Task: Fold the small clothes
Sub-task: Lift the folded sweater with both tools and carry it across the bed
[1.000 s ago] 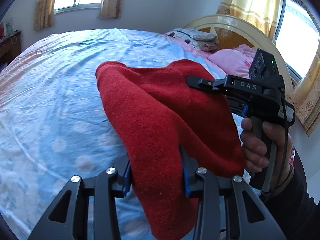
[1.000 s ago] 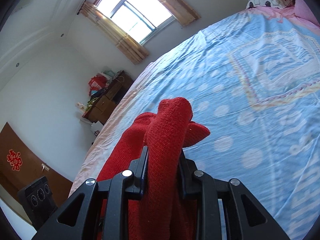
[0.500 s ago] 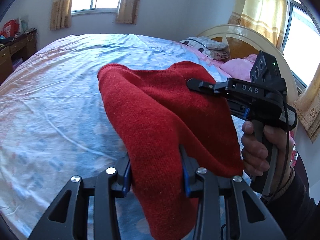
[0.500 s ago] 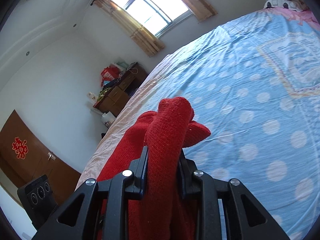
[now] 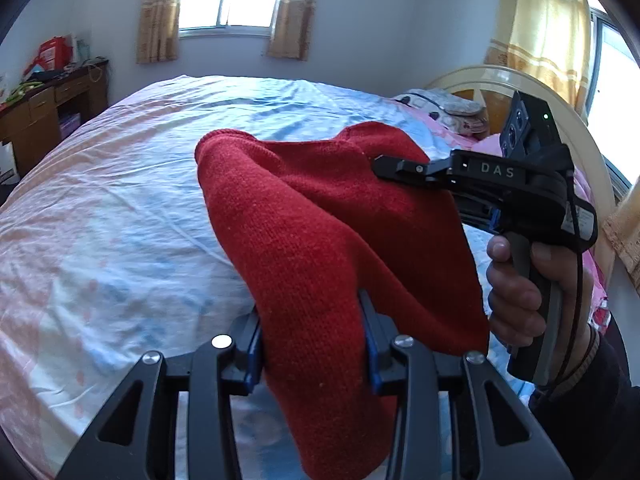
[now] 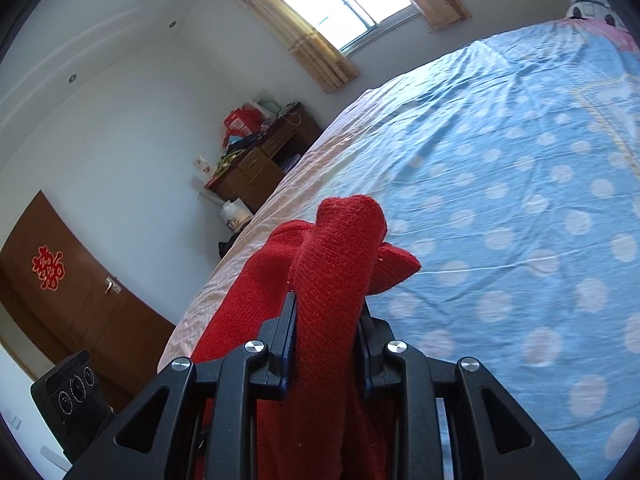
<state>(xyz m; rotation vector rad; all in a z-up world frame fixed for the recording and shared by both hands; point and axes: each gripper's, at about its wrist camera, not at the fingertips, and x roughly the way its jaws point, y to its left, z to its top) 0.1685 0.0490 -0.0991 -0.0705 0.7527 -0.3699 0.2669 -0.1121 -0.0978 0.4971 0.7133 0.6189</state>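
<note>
Left gripper (image 5: 312, 344): matte black fingers, blue pads, silver screws. Right gripper (image 6: 326, 340): same build, white "DAS" lettering, green LED, black cable. Right hand (image 5: 520, 292): bare skin, dark sleeve, wrist cord.

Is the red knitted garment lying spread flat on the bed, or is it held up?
Held up. The red knitted garment hangs bunched, clamped in the left tool and the right tool, above the blue dotted bedsheet.
</note>
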